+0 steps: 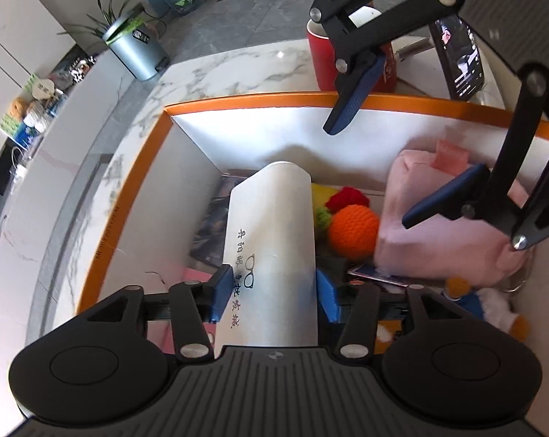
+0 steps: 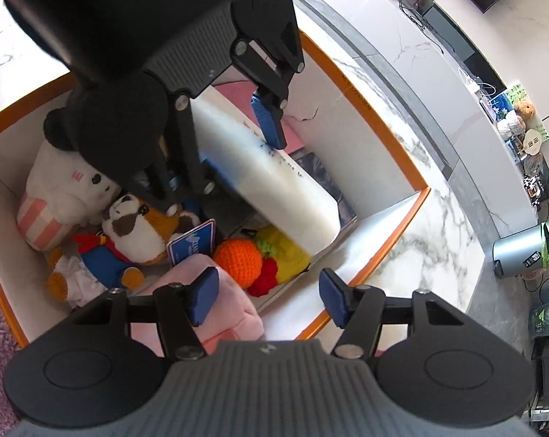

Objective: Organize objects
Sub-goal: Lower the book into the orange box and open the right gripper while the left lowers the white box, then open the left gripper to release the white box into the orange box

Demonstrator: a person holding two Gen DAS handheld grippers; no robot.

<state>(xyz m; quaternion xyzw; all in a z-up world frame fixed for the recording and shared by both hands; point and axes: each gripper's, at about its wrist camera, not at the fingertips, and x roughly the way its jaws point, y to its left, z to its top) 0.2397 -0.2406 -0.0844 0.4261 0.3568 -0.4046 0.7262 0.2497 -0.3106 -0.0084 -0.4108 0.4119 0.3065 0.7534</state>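
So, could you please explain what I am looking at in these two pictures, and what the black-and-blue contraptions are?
There is no robot here. A person holds a hand-held two-finger gripper in each hand, and each gripper carries a fisheye camera that looks along its blue-padded fingers. One picture comes from each camera, so each also shows the other gripper from opposite.

On a marble table stands an orange-rimmed box. It holds a crocheted orange ball, a pink soft pouch, a white plush bear and a plush dog. Behind the box stand a red mug and a phone.

The left gripper has a white cylindrical case between its fingers, tilted down into the box. Whether the pads press on it I cannot tell. The right gripper is open and empty.
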